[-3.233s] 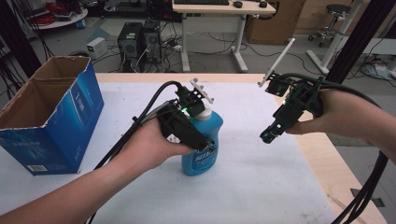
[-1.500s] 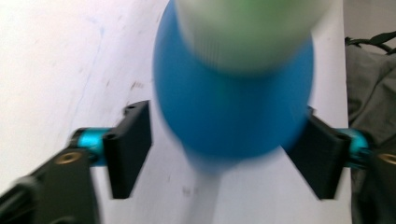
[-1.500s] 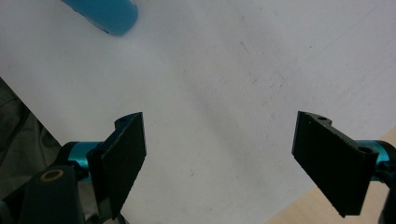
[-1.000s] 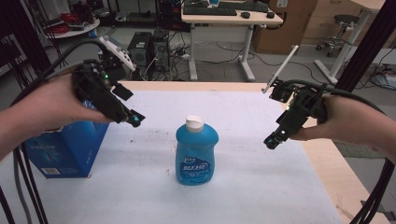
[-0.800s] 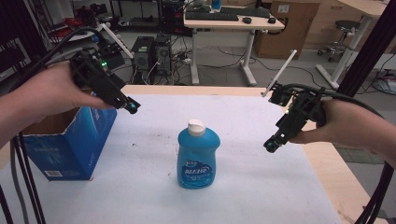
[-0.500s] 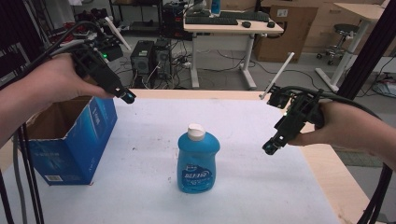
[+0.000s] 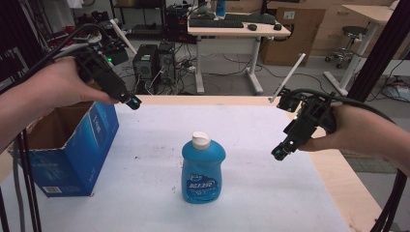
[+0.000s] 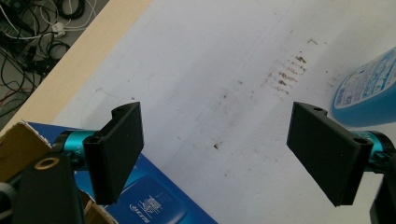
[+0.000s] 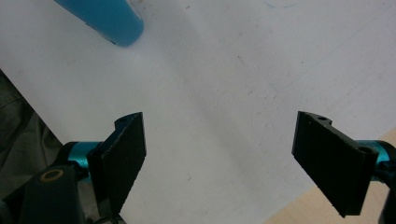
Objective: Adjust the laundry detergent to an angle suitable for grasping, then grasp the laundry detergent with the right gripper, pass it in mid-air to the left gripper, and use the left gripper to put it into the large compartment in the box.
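Blue bottle (image 8: pixel 369 91) cropped by the left gripper view's edge (cap unseen), label print (image 7: pixel 203 184) illegible.

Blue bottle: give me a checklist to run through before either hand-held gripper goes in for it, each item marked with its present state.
1. Blue bottle upright on the table: ok.
2. White cap in place on the bottle: ok; how tight, cannot tell.
3. Left hand-held gripper open with nothing between the jaws: ok.
4. Right hand-held gripper open with nothing between the jaws: ok.
5. Bare table between the bottle and each gripper: ok.
6. Blue box apart from the bottle: ok; what it holds, cannot tell.
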`<state>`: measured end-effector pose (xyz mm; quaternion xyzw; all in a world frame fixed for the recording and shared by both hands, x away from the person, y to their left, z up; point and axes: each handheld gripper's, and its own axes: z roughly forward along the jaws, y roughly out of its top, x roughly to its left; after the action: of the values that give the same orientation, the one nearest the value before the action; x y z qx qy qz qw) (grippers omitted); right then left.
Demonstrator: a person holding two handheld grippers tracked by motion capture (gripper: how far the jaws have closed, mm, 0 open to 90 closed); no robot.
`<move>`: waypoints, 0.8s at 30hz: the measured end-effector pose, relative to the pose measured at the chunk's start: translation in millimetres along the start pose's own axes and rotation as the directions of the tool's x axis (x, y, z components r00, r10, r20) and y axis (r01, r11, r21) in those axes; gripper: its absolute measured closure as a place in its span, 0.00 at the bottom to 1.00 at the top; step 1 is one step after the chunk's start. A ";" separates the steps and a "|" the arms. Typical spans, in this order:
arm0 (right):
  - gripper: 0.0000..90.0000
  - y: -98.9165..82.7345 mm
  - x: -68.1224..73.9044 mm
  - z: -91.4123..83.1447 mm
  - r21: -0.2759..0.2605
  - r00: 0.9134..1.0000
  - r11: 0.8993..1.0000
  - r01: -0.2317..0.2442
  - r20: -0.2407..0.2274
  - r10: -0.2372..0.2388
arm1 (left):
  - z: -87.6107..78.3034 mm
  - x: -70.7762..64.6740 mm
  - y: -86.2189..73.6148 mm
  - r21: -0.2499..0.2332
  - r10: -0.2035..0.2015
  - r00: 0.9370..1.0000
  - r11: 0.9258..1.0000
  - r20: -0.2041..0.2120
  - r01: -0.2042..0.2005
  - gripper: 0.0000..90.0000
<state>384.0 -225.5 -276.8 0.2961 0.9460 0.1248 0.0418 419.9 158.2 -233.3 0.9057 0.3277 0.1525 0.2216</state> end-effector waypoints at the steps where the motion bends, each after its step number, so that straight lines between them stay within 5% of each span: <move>1: 0.19 -0.7 0.3 -1.0 -0.001 1.000 1.000 0.000 -0.002 0.000 | -0.2 -1.1 0.9 -0.001 0.000 1.000 1.000 0.001 0.000 0.21; 16: 0.19 -4.6 -1.2 -4.1 -0.018 1.000 1.000 0.009 -0.006 -0.009 | -0.1 -4.8 4.0 0.009 0.033 0.999 0.999 0.011 -0.033 0.21; 24: 0.19 -5.2 0.4 -7.5 -0.054 0.998 0.997 0.055 -0.014 -0.056 | -2.0 -4.5 1.3 0.013 0.032 0.999 0.999 0.010 -0.032 0.21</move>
<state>379.7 -231.1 -270.9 0.2677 0.9504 0.1514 0.0457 416.4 155.0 -231.6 0.9130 0.3131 0.1491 0.2148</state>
